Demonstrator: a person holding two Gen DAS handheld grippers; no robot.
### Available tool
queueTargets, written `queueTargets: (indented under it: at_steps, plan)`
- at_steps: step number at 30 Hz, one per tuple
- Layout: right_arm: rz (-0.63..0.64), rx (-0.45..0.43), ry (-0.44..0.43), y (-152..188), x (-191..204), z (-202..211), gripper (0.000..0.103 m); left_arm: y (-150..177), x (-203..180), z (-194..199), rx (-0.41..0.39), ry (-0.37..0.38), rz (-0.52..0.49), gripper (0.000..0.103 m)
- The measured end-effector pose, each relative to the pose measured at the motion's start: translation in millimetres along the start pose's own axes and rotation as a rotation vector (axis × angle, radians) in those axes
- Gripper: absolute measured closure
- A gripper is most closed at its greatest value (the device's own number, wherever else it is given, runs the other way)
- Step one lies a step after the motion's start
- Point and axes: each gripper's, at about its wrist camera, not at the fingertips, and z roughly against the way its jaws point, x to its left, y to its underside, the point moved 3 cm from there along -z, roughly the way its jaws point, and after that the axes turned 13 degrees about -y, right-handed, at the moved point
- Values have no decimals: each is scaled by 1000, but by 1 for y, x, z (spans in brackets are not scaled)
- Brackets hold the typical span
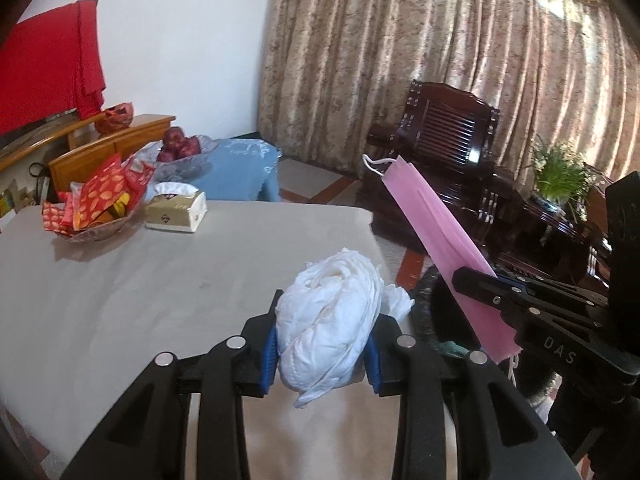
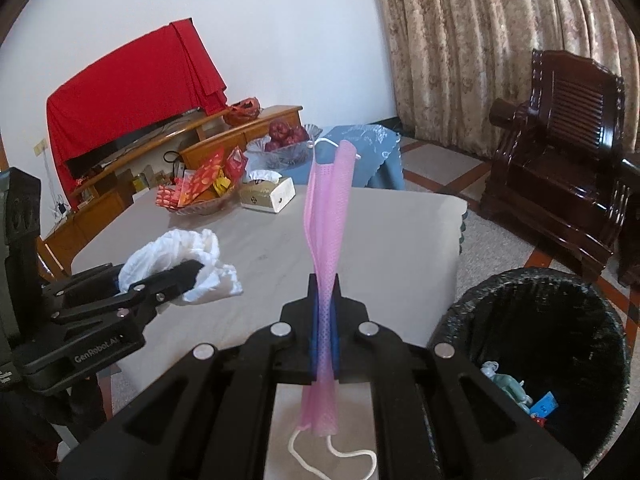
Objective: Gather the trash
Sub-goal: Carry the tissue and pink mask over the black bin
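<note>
Pink mask [image 2: 329,216] stands pinched in the down-tilted right claw [image 2: 325,300], left claw [image 1: 322,332] clamping crumpled tissue [image 1: 332,312].

"DAS" on right hand-held gripper [image 1: 476,280], "GenRobot.AI" on left hand-held gripper [image 2: 192,276]

A white wall [image 2: 280,32] meets patterned curtains [image 2: 460,52] lit from behind. A dark wooden armchair [image 2: 560,152] stands right; a low wooden cabinet [image 2: 224,136] far left.
</note>
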Motion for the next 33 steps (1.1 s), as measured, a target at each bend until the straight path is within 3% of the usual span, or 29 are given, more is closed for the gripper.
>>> queueTargets:
  at_steps: [8,18,33]
  plan:
    - [-14,-49,40,11,-14,48,98,-2,-36,18,-23,57,-44,68]
    - [-52,-94,175,33,-59,95,97,-7,-88,20,-45,131,-114,67]
    - [-179,-32,379,87,-167,112,97,15,-196,-55,33,273,-235,66]
